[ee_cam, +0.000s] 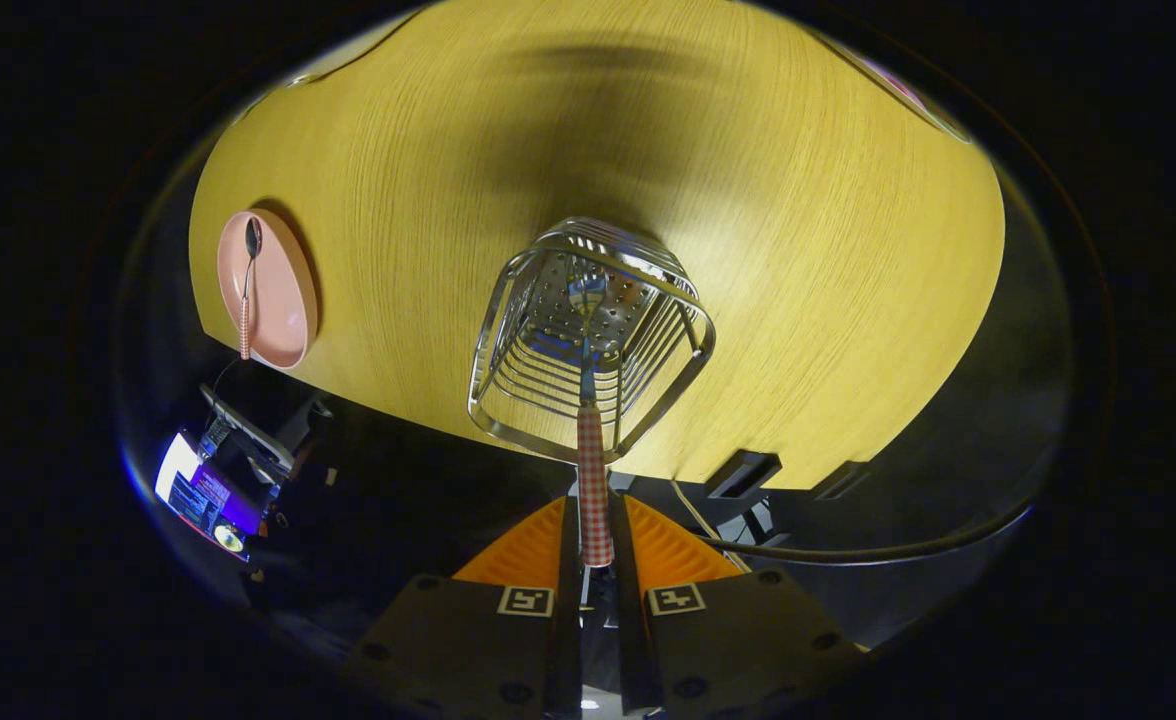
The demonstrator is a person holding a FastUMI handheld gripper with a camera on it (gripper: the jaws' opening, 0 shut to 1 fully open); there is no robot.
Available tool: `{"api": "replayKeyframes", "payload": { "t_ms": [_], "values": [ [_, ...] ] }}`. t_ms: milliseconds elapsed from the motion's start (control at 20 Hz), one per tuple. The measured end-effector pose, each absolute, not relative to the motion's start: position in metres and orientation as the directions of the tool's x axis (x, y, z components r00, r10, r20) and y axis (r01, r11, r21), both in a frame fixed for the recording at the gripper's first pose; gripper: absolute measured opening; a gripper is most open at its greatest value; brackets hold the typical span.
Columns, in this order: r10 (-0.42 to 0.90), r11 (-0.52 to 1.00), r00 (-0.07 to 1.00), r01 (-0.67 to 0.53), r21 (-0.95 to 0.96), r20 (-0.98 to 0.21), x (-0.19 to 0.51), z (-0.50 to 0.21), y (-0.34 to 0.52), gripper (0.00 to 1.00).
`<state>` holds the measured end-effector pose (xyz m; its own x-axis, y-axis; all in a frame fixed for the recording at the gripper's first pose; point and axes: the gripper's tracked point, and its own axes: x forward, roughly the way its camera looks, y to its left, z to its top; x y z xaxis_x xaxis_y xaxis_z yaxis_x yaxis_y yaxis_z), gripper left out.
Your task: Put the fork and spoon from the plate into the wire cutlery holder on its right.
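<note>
- A round wooden table [798, 230], yellowish with fine grain, carries a broad soft shadow across its middle.
- Below the table's near edge, a lit device with a screen [203, 490] sits off to one side.
- A dark cable [848, 552] curves along under the table's rim.
- Two dark brackets [743, 472] show beneath the edge.

No legible text, brand or number appears. The gripper [594, 545], its fingers closed on the checked fork [593, 470] handle, bears 2 square coded markers [525, 600], 1 per finger base. The screen [203, 495] below the table edge is too small to read.
</note>
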<state>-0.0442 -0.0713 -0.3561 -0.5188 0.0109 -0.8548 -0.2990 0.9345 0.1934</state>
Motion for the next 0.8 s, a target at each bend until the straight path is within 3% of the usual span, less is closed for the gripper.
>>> {"api": "replayKeyframes", "payload": {
  "t_ms": [400,800],
  "values": [
    [0.195,0.914,-0.246,-0.306,0.267,-0.949,-0.029,-0.319,-0.046,0.2],
    [0.449,0.857,-0.008,-0.28,0.433,-0.894,-0.04,-0.262,0.04,0.19]
  ]
}}
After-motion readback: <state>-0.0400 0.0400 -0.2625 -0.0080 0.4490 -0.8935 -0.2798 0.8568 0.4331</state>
